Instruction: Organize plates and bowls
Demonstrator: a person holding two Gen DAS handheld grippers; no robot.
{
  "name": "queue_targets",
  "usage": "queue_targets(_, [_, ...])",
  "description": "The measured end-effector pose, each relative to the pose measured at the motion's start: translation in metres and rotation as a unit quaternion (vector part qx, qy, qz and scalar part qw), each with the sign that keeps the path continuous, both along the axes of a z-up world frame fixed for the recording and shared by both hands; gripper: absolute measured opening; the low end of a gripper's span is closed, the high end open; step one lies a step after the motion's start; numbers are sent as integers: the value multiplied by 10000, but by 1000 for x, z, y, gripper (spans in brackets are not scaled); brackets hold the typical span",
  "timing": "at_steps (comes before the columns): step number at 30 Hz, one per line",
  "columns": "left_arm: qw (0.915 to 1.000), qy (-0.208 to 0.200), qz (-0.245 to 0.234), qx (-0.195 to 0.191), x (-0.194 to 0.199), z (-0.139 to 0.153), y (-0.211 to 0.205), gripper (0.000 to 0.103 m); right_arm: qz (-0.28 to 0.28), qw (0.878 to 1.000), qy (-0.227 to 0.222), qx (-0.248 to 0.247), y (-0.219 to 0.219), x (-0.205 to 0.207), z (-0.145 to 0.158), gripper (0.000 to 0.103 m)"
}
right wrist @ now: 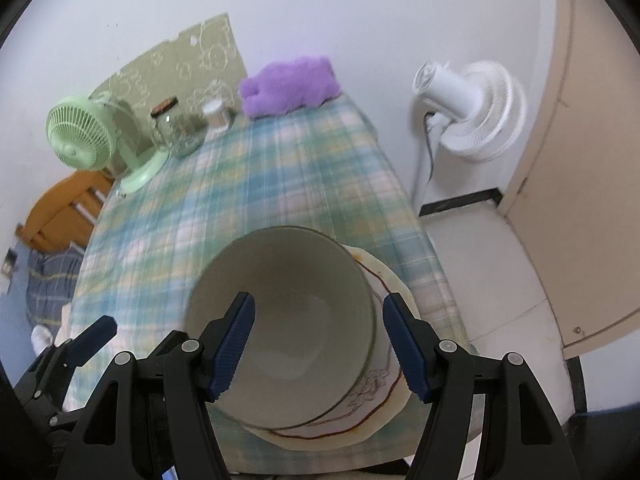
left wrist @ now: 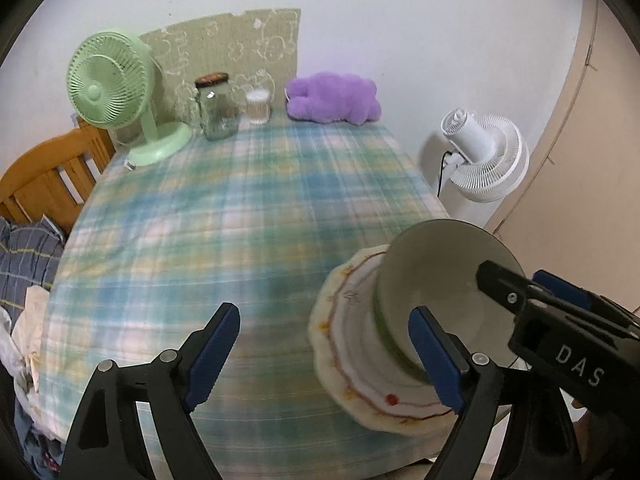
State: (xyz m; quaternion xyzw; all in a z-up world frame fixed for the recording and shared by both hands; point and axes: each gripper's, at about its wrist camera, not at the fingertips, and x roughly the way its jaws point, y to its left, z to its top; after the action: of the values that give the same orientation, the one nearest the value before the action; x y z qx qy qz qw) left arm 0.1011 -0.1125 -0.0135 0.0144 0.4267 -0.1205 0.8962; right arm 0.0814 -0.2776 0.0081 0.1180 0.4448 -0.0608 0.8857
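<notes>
A pale green bowl (right wrist: 288, 312) stands upright on a cream plate with a wavy red line (right wrist: 384, 404), at the near right corner of the plaid-covered table (right wrist: 256, 184). My right gripper (right wrist: 320, 344) hovers over the bowl, open; its rim passes between the pads and neither pad presses on it. My left gripper (left wrist: 326, 356) is open just left of the plate (left wrist: 352, 344) and bowl (left wrist: 436, 276), nothing gripped. The right gripper (left wrist: 528, 284) reaches in from the right in the left wrist view. One finger of the left gripper (right wrist: 92, 334) shows at the lower left in the right wrist view.
At the table's far end stand a green desk fan (left wrist: 108, 80), a glass jar (left wrist: 216, 104), a small cup (left wrist: 258, 106) and a purple plush toy (left wrist: 332, 98). A white floor fan (left wrist: 484, 152) stands off the right edge, a wooden chair (left wrist: 52, 172) to the left.
</notes>
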Motion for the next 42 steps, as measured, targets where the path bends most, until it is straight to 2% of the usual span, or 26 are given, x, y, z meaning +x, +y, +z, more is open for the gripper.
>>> queue_targets(6, [9990, -434, 33, 83, -13, 9, 45, 93, -167, 9991, -328, -227, 42, -19, 11, 71])
queue_targets(15, [9966, -818, 102, 78, -29, 3, 123, 97, -121, 9950, -876, -457, 117, -46, 14, 82])
queue_targets(19, [9932, -1085, 334, 260, -43, -3, 152, 102, 11, 9941, -962, -499, 145, -52, 8, 84])
queue_targets(22, [9911, -1217, 493, 203, -54, -11, 171, 103, 146, 9920, -1112, -583, 162, -60, 1, 84])
queue_targets(28, [9879, -1343, 773, 83, -79, -30, 195, 103, 282, 9886, -1296, -716, 181, -79, -14, 84])
queue_targets(33, [9836, -1603, 804, 176, -98, -36, 201, 103, 298, 9872, -1371, -761, 190, -105, -26, 84])
queue_targets(42, [9817, -1691, 874, 94, -127, -44, 207, 103, 322, 9845, -1539, -775, 195, -132, -32, 84])
